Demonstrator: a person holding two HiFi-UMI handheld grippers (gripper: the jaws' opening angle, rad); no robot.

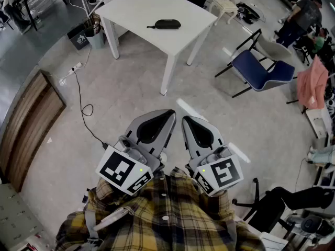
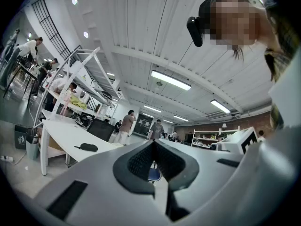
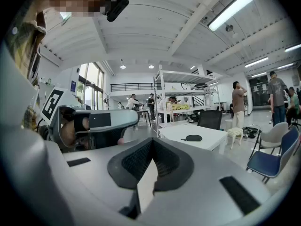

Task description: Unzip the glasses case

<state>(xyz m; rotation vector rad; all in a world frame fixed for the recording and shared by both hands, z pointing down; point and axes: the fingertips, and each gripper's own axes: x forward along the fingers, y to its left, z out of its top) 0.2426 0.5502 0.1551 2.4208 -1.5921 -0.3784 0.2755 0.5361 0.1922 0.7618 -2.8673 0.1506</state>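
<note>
The glasses case (image 1: 167, 24) lies flat near the middle of the white table (image 1: 137, 8), well away from the person. The left gripper (image 1: 168, 115) and the right gripper (image 1: 187, 122) are held close to the chest, each with its jaws pressed together on nothing. The step in hand is probably the approach: it would go best by walking up to the table's near edge, spreading both jaws, then pinning the case with one gripper while the other takes the zip pull. In the head view the case's long axis runs left to right, roughly along the table, and a thin tab at its left end is likely that pull.
</note>
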